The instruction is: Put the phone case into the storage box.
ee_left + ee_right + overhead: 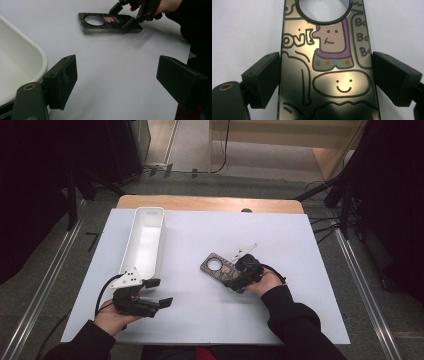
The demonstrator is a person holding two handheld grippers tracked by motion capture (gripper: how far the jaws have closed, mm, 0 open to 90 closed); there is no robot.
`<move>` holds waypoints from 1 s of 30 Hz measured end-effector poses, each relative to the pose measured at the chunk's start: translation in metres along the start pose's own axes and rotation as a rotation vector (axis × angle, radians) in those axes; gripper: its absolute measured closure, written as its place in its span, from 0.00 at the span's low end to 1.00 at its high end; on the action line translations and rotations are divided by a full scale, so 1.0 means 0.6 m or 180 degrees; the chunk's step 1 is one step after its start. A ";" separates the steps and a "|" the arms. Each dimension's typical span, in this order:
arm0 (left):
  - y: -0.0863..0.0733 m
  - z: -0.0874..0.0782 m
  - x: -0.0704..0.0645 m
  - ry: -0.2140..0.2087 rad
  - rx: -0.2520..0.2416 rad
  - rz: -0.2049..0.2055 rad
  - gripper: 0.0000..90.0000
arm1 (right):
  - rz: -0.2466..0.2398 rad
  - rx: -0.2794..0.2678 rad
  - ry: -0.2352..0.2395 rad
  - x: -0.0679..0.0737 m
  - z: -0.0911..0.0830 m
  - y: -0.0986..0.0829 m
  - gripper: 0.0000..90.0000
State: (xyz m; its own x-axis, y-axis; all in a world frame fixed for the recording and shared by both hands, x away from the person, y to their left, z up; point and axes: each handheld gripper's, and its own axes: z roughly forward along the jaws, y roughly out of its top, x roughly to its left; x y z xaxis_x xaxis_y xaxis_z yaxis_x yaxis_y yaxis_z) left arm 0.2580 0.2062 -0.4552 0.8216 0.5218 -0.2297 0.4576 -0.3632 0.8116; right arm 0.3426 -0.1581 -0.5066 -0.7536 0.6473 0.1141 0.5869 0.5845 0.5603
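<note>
White sheet (200,320), white tray (145,237) at left, phone case (218,267) near centre.
Case lies flat on the sheet, straddled at its near end by right gripper (239,279), jaws flanking both edges, contact not discernible. Left gripper (157,292) held agape beside tray.

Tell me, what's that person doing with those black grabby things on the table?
A person holds a gripper in each hand. The right gripper has its jaws on either side of a flat phone case with cartoon drawings, lying on the white table. The left gripper waits open beside a long white tray.
</note>
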 end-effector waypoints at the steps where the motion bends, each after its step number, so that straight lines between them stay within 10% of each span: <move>1: 0.001 0.001 0.000 0.0006 0.0003 -0.0001 0.18 | 0.0030 -0.0008 0.0008 -0.001 0.000 0.000 0.12; 30: 0.042 0.017 -0.006 0.0041 0.0008 -0.0254 0.19 | 0.0699 -0.0337 0.0519 -0.035 -0.038 0.002 0.12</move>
State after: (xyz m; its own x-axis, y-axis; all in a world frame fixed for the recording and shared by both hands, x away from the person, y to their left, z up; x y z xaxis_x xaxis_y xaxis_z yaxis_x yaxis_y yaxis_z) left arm 0.2699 0.1869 -0.4393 0.7780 0.5590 -0.2868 0.5223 -0.3218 0.7897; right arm 0.3523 -0.1822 -0.4894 -0.6547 0.6604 0.3678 0.7135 0.3793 0.5891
